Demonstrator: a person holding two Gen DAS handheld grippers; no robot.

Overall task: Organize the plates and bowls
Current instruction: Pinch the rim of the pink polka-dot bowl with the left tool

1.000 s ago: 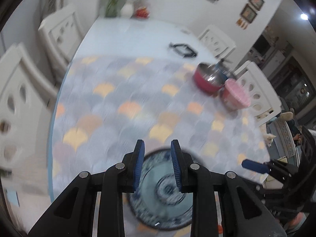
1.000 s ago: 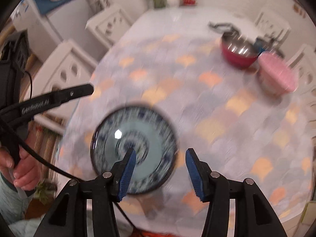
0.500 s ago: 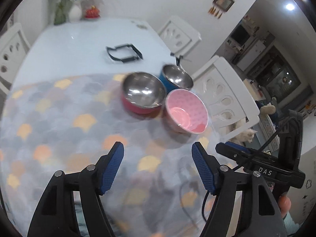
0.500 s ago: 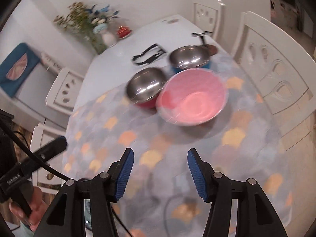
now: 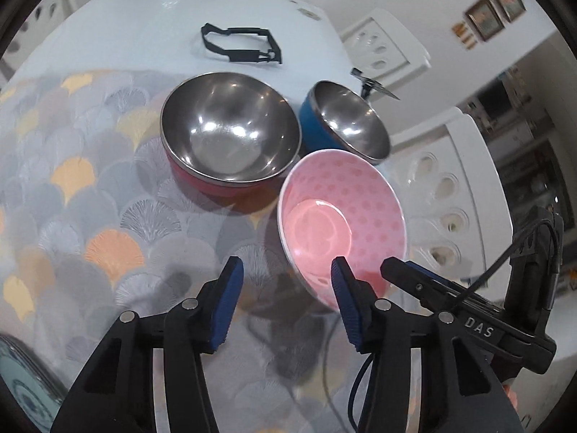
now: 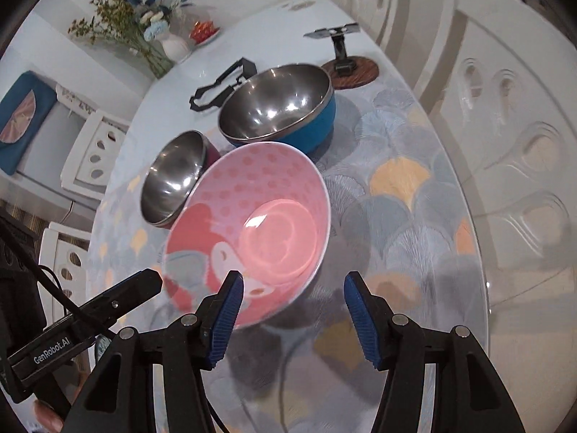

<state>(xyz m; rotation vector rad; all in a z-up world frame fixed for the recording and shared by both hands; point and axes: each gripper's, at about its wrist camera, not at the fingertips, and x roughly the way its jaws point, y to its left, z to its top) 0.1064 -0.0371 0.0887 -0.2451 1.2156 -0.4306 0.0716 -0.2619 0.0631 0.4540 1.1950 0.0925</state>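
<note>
My left tool [image 5: 285,274] has just been narrowing and its jaws stand apart with nothing between them; its right pad overlaps the near rim of the round pink dotted bowl [image 5: 342,213]. My right tool [image 6: 294,285] has its jaws parted and empty, the left pad at that bowl's near rim. The bowl sits mouth up near the tabletop's [image 6: 404,195] right edge. Just behind it stand the red steel-lined bowl [image 5: 230,130] and the blue steel-lined bowl [image 5: 346,119], both mouth up. A blue-patterned plate [image 5: 21,393] lies at the near left edge.
</note>
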